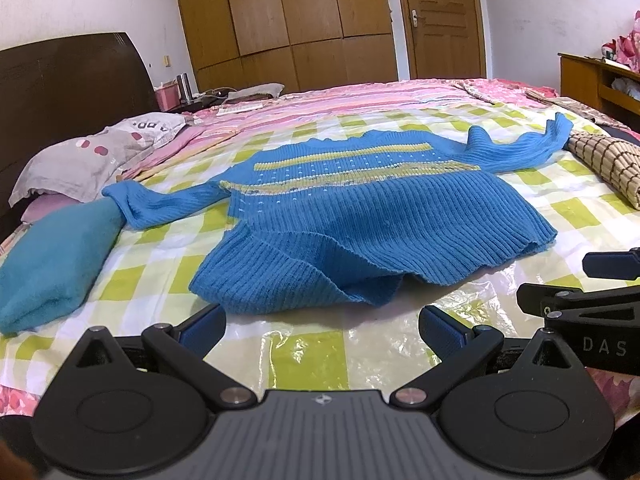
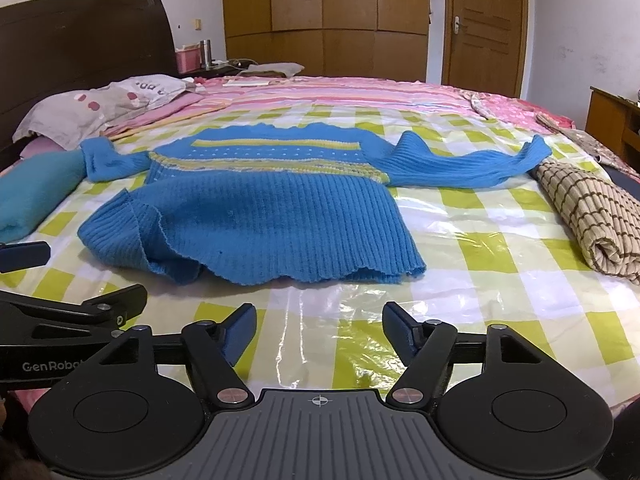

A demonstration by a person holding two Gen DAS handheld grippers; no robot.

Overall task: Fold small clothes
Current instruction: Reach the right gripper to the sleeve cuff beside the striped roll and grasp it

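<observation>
A blue knitted sweater (image 1: pixel 352 216) with yellow stripes lies spread across the middle of both wrist frames, on a clear plastic sheet over a green-and-white checked cover (image 1: pixel 540 196) on the bed. Both sleeves are stretched outward; the left part of its hem (image 2: pixel 132 236) is turned up and bunched. The left sleeve's cuff touches a folded teal cloth (image 1: pixel 52 264) at the left edge of the frame, and the right sleeve's cuff ends just beside a rolled beige checked cloth (image 2: pixel 592 212) at the right edge. The left claw (image 1: pixel 322 326) fills the bottom of its own frame, fingers spread apart and holding nothing, just short of the sweater's hem. The right claw (image 2: pixel 319 332) stands likewise in its frame, fingers apart and bare. A grey pillow (image 2: pixel 100 104) lies in the upper left.
</observation>
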